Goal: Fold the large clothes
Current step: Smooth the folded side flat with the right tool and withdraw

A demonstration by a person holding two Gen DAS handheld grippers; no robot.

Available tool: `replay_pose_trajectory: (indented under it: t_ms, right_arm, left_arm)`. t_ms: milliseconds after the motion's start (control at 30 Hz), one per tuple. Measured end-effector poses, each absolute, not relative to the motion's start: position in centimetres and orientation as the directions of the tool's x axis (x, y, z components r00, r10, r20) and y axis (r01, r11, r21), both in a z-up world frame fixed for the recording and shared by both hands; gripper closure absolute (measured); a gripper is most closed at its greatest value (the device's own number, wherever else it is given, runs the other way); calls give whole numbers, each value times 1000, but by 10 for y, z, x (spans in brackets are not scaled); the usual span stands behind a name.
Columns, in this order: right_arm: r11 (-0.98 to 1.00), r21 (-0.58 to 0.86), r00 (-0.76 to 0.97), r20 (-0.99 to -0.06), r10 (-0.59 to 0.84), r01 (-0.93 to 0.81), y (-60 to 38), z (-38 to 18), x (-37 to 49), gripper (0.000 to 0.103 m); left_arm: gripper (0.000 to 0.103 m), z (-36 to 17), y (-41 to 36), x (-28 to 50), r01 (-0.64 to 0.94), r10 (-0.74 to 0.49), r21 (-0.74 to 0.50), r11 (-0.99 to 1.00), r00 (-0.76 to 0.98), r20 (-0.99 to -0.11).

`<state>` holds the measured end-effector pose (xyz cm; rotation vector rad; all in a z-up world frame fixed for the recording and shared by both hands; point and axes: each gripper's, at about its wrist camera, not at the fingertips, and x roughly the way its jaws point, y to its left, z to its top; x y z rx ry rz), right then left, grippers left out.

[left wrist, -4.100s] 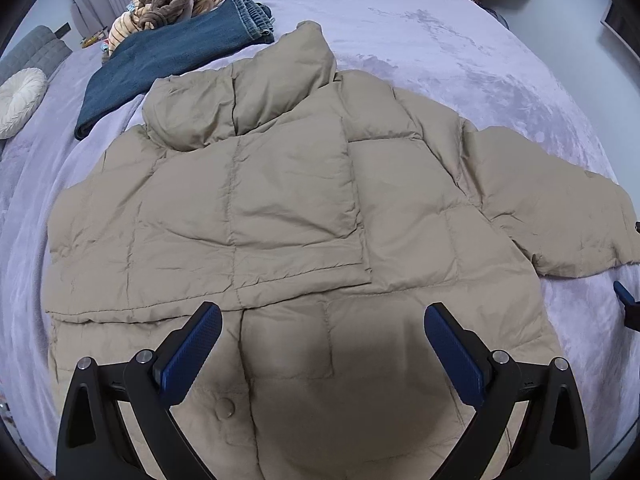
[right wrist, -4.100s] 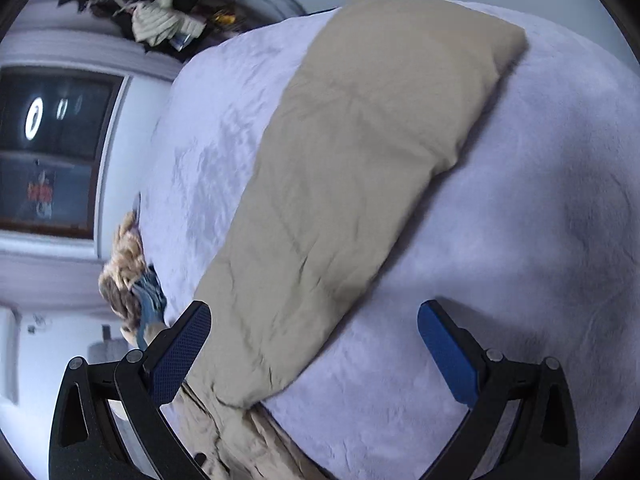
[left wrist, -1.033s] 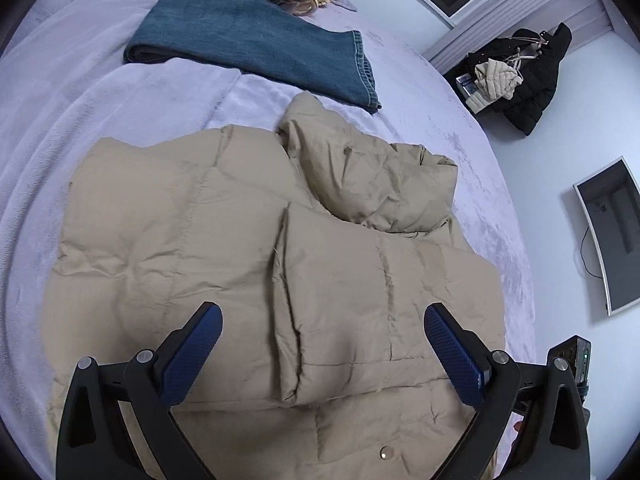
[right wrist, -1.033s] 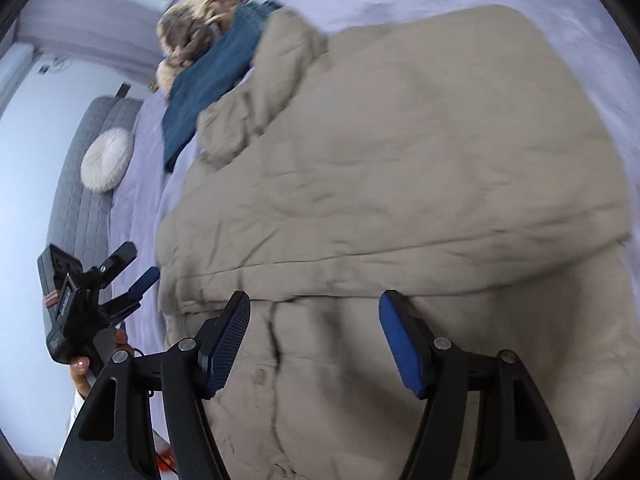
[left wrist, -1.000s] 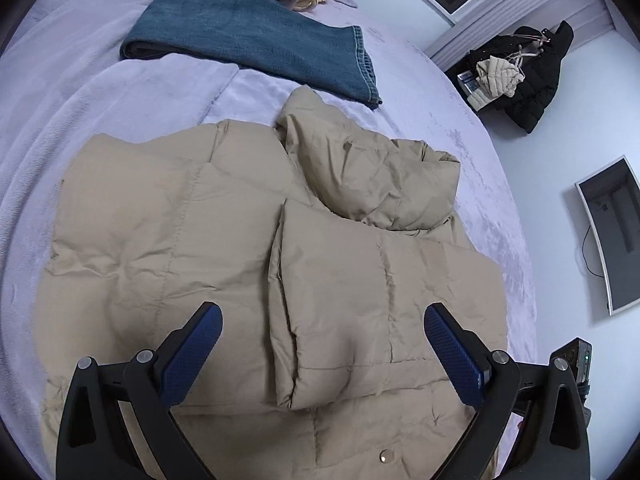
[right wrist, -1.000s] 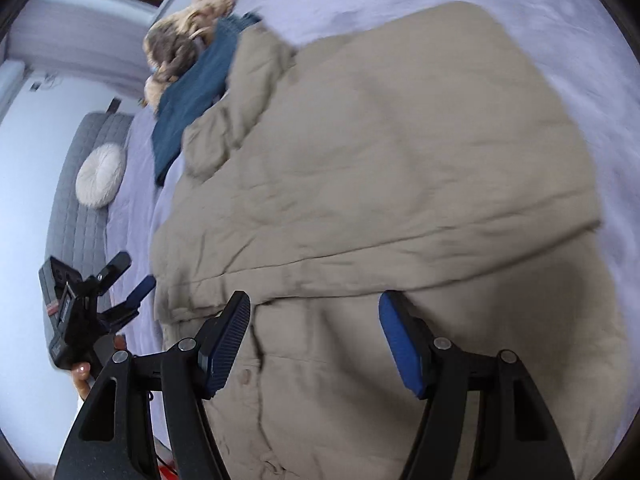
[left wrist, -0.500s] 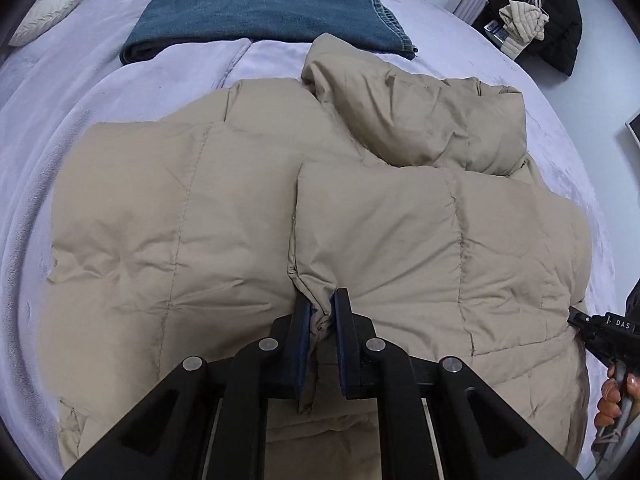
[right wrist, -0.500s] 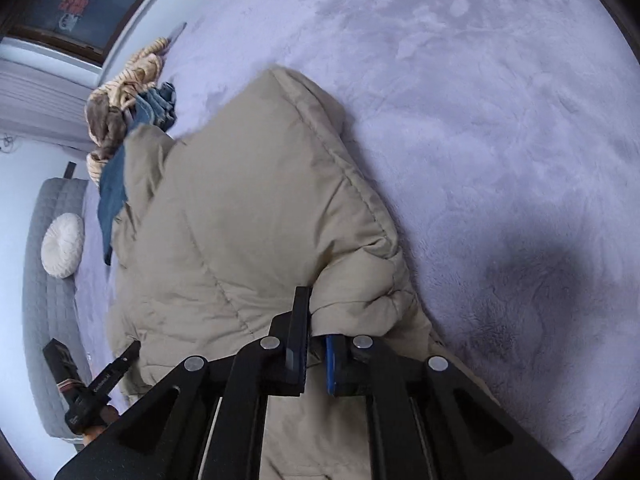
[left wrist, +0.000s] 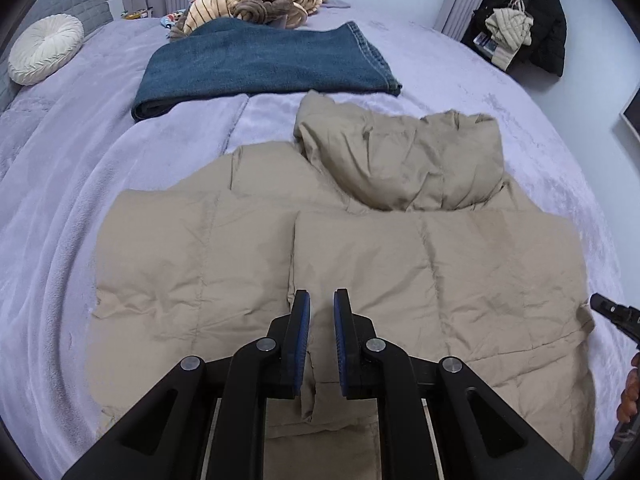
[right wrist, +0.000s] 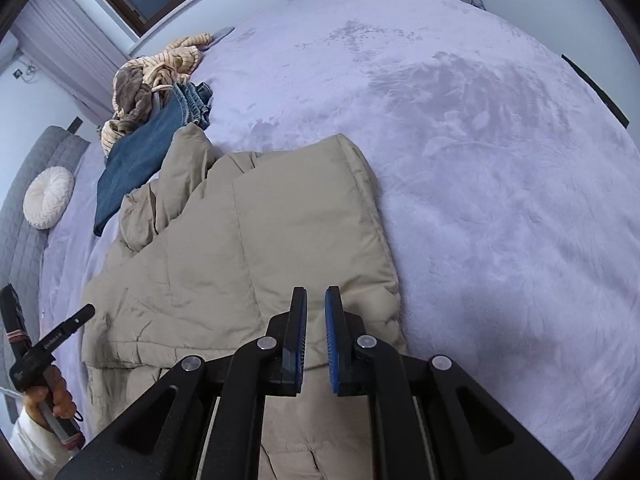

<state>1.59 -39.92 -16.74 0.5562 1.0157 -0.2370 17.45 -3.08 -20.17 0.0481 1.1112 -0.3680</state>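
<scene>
Bedroom; lavender blanket [left wrist: 80, 208] covering a wide bed. Tan puffer jacket [left wrist: 192, 264] laid flat on the near part of the bed, sleeve [left wrist: 432, 280] folded over the chest, hood [left wrist: 404, 160] bunched on the far side. Left gripper [left wrist: 320, 320]: jaws narrow, a slim gap showing, poised over the near edge of the folded sleeve; whether fabric is pinched, cannot tell. Right gripper [right wrist: 316, 320]: jaws narrow, over the jacket's right fold; grip on fabric, cannot tell. Jeans [left wrist: 260, 68] beyond the hood. Striped clothes pile [left wrist: 256, 0] farther back. Round white cushion [left wrist: 46, 48] far left.
</scene>
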Motion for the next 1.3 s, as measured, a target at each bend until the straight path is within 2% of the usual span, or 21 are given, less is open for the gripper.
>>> replay_pose_trajectory:
  t_ms: [67, 167, 267, 633, 1100, 1200, 1267, 1300]
  right_arm:
    - [847, 310, 493, -867, 66, 431, -396, -180, 28, 93]
    - [866, 265, 428, -902, 66, 424, -392, -210, 39, 93]
    - [874, 260, 431, -900, 65, 411, -394, -220, 38, 93]
    - [879, 241, 406, -912, 60, 412, -397, -200, 20, 93]
    - [872, 253, 338, -935, 109, 418, -388, -178, -28, 89]
    - [877, 244, 319, -941, 111, 414, -383, -173, -36, 86]
    - [882, 243, 315, -942, 115, 405, -380, -168, -41, 81]
    - [884, 241, 313, -943, 115, 401, -379, -166, -42, 76]
  left_arm:
    - [89, -228, -38, 177, 309, -203, -88, 947, 366, -908]
    - [89, -242, -36, 178, 296, -221, -112, 949, 366, -904]
    - [89, -242, -40, 180, 308, -200, -84, 948, 367, -908]
    - [89, -209, -17, 158, 244, -130, -35, 969, 384, -914]
    - [89, -181, -6, 85, 188, -106, -47, 981, 317, -942]
    - [89, -174, -9, 75, 190, -101, -42, 981, 311, -945]
    - [89, -169, -10, 69, 192, -100, -41, 981, 309, -946]
    - [89, -166, -10, 66, 193, -98, -38, 981, 310, -946]
